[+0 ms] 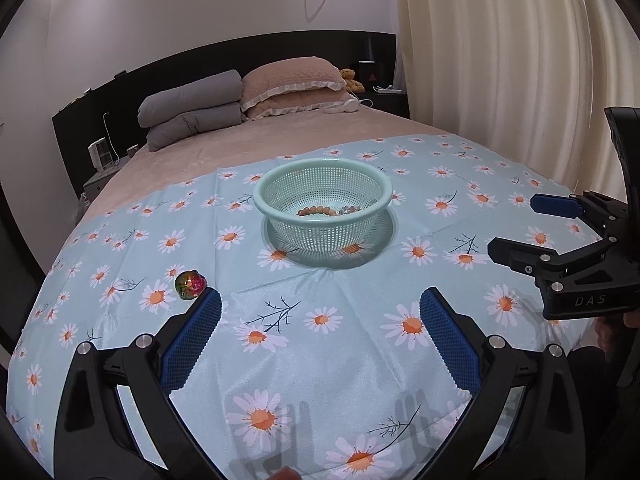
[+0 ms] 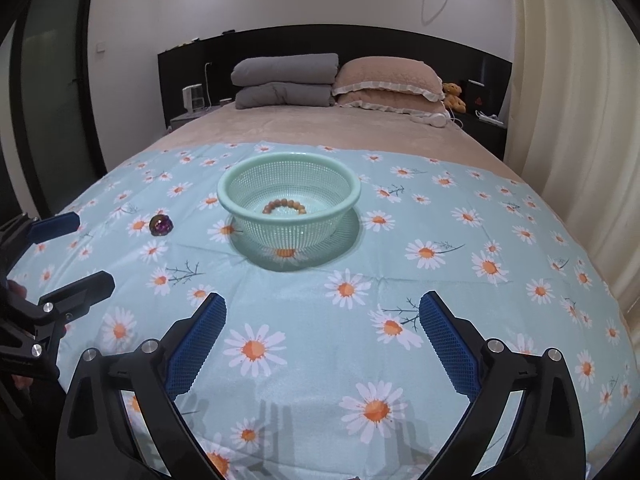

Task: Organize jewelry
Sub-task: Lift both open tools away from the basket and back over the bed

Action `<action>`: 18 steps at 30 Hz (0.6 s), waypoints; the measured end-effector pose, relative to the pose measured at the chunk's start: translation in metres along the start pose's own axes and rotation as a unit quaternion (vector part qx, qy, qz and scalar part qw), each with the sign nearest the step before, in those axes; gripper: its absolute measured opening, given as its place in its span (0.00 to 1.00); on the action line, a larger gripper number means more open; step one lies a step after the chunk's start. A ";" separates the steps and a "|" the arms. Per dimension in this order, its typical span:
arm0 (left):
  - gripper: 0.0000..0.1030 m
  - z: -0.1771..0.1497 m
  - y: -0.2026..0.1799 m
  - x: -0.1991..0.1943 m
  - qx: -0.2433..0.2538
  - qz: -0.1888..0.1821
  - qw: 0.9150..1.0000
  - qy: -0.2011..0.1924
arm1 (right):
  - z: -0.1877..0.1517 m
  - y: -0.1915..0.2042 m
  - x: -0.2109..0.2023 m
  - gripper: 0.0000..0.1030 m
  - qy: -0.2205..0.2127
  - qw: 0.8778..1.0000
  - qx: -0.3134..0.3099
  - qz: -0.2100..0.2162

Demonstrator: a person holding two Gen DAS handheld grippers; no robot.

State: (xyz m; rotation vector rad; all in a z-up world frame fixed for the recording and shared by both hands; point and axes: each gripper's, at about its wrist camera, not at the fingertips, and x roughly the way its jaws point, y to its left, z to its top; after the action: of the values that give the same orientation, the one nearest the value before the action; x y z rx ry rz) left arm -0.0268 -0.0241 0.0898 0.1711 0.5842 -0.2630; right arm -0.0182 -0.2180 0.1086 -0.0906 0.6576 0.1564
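Observation:
A mint green mesh basket (image 1: 322, 168) (image 2: 289, 160) stands mid-cloth on the bed and holds a brown bead bracelet (image 1: 317, 211) (image 2: 285, 204). A second, greyish bead piece (image 1: 350, 209) lies beside it in the left wrist view. A shiny multicoloured bead bracelet (image 1: 191, 285) (image 2: 161, 225) lies bunched on the cloth, left of the basket. My left gripper (image 1: 320, 300) (image 2: 90, 248) is open and empty, its left fingertip just beside the shiny bracelet. My right gripper (image 2: 322, 304) (image 1: 514, 224) is open and empty, in front of the basket.
A light blue daisy-print cloth (image 1: 320, 360) (image 2: 440, 300) covers the foot of the bed. Folded grey quilts (image 2: 286, 80) and pink pillows (image 2: 388, 84) lie at the headboard. A curtain (image 2: 580, 120) hangs on the right.

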 end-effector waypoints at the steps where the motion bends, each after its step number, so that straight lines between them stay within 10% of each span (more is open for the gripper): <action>1: 0.95 -0.002 0.000 -0.001 -0.003 0.000 1.000 0.000 | -0.001 -0.001 -0.001 0.92 0.000 1.000 -0.002 -0.004; 18: 0.95 -0.006 0.006 0.026 -0.002 0.018 1.000 0.012 | 0.006 -0.006 0.022 0.92 0.011 1.000 0.017 -0.017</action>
State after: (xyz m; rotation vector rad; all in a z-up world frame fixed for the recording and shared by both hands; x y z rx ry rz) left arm -0.0068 -0.0219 0.0709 0.1810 0.6042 -0.2262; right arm 0.0034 -0.2206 0.1004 -0.0707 0.6802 0.1125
